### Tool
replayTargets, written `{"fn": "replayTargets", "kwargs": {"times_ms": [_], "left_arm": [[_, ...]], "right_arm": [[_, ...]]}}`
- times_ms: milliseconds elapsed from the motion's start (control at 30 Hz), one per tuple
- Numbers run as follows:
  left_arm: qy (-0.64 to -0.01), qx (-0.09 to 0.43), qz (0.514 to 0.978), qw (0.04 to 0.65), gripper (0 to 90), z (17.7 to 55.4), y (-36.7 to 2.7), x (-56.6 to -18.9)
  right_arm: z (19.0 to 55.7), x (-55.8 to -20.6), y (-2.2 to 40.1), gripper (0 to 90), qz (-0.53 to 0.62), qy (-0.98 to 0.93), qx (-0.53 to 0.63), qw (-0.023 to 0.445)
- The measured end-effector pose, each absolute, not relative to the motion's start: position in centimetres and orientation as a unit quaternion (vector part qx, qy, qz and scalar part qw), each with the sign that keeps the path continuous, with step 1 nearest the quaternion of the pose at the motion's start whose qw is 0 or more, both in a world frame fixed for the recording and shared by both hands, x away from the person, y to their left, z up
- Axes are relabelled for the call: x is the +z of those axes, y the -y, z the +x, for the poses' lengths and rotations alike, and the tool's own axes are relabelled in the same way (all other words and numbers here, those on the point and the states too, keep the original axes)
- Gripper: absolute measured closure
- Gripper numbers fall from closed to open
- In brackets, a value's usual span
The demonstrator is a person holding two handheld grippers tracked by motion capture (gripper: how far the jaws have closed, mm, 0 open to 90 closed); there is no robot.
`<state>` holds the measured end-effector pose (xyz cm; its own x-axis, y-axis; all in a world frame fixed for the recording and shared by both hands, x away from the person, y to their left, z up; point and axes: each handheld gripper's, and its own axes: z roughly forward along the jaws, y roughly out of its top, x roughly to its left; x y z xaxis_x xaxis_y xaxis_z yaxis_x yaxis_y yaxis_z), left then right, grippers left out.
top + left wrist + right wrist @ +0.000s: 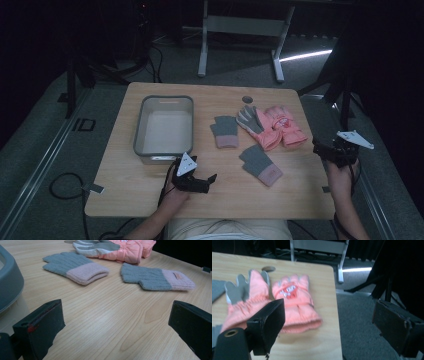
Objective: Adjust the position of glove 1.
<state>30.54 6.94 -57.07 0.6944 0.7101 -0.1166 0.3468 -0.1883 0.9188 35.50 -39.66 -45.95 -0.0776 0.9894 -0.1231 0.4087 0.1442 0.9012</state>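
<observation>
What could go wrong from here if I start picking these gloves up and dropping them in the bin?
The pink gloves overlap, so the right gripper might lift both. The knit gloves lie flat, so the left gripper may scrape the table. The bin sits close by and could get knocked.

On my feed, the wooden table (150, 200) carries a small dark round disc (248, 99) near its twelve o'clock edge. Beyond it, at twelve, I see a white desk frame (202, 45) standing on grey carpet (40, 145). A black cable (62, 187) loops at eight o'clock.
</observation>
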Motion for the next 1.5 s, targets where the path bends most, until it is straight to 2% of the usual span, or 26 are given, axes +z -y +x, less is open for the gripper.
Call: {"fn": "replayTargets", "kwargs": {"times_ms": [133,400,767,967,1267,1367,1500], "left_arm": [[-0.344,0.182,0.756,0.527,0.0,30.4,-6.8,-57.0],[-0.322,0.185,0.775,0.511,2.0,30.0,-6.5,-57.0],[-0.332,0.177,0.769,0.516,2.0,30.2,-6.7,-57.0],[-0.332,0.179,0.77,0.515,1.9,30.1,-6.7,-57.0],[-0.333,0.174,0.768,0.519,1.8,30.2,-6.8,-57.0],[-0.333,0.174,0.768,0.519,1.9,30.2,-6.8,-57.0],[-0.331,0.175,0.768,0.52,1.8,30.2,-6.8,-57.0]], "right_arm": [[36.0,-44.5,38.4,14.5,0.534,-0.646,0.356,0.413],[37.8,-42.9,36.0,13.3,0.521,-0.684,0.37,0.352],[39.0,-41.8,32.2,11.3,0.483,-0.707,0.409,0.316],[39.8,-41.6,29.5,22.1,0.456,-0.726,0.416,0.303],[40.7,-41.8,25.9,25.6,0.428,-0.75,0.419,0.281],[41.0,-42.1,24.4,33.3,0.423,-0.755,0.413,0.284],[41.5,-42.6,22.8,35.8,0.412,-0.762,0.414,0.28]]}}
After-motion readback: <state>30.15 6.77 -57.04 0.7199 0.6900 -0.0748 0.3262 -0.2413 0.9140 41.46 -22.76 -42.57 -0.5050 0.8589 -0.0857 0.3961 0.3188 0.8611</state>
